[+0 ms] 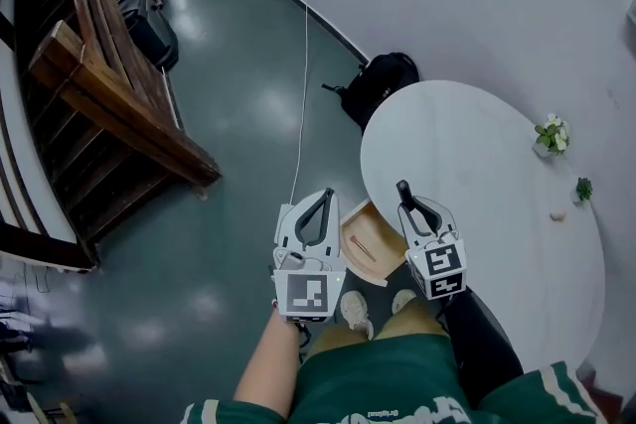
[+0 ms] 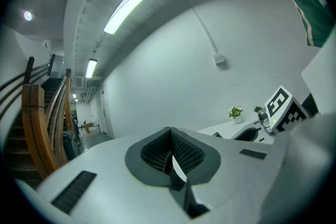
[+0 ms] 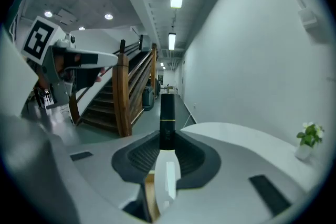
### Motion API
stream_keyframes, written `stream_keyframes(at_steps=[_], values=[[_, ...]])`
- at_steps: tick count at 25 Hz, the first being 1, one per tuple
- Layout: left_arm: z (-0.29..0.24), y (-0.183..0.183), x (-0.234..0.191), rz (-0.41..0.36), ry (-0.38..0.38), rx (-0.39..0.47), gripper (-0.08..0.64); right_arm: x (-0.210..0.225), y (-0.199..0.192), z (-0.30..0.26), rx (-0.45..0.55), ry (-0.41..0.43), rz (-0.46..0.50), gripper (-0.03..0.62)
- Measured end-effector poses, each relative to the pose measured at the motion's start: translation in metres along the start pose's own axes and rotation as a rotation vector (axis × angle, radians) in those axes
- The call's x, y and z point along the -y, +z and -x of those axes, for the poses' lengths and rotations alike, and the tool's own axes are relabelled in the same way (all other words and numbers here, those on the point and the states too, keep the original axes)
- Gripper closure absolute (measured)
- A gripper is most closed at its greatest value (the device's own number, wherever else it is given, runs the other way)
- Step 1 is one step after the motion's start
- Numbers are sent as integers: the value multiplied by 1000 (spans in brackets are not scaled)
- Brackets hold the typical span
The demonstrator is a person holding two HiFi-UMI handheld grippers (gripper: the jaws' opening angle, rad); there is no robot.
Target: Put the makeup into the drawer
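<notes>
The right gripper (image 3: 167, 136) is clenched on the makeup tube (image 3: 167, 113), a slim black stick with a thin gold band and a white lower part that stands out past the jaw tips. The left gripper (image 2: 171, 139) has its 2 jaws pressed together with nothing between them.

In the head view both grippers sit at lower centre, side by side, their marker cubes facing the camera. Between them lies the open wooden drawer (image 1: 370, 235), jutting out from under the rim of the round white table (image 1: 477, 144). The tube is not in the drawer: it shows just right of it, against the table's near rim, and whether it is above the rim or the drawer's edge I cannot tell.

Below the grippers are the person's bare forearm (image 1: 270, 362), a green garment (image 1: 388, 382) and light shoes (image 1: 357, 313) on the dark green floor (image 1: 229, 114).

Further out, a small potted plant (image 1: 552, 135) stands at the table's right side — with a smaller green sprig (image 1: 583, 189) lower right of it. A black backpack (image 1: 383, 82) rests on the floor against the white wall above the table, and a thin cable (image 1: 303, 84) runs down beside it. A wooden staircase (image 1: 109, 104) fills the upper left.
</notes>
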State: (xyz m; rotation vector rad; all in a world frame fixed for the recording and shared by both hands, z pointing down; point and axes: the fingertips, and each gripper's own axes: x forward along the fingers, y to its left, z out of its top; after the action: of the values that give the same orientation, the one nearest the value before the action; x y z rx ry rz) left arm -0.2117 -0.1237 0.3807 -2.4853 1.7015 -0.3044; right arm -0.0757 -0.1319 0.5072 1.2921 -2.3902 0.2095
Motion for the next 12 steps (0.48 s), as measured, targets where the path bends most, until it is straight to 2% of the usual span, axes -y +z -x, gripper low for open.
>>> stream_keyframes(at_steps=[5,12], values=[[2,-23,0,2,-25,-37,560,-34,-64,-28,-162,80,13,500],[5,-50,6,32,-44,-82,560,-74,-136,-44,-338,168,17,499]])
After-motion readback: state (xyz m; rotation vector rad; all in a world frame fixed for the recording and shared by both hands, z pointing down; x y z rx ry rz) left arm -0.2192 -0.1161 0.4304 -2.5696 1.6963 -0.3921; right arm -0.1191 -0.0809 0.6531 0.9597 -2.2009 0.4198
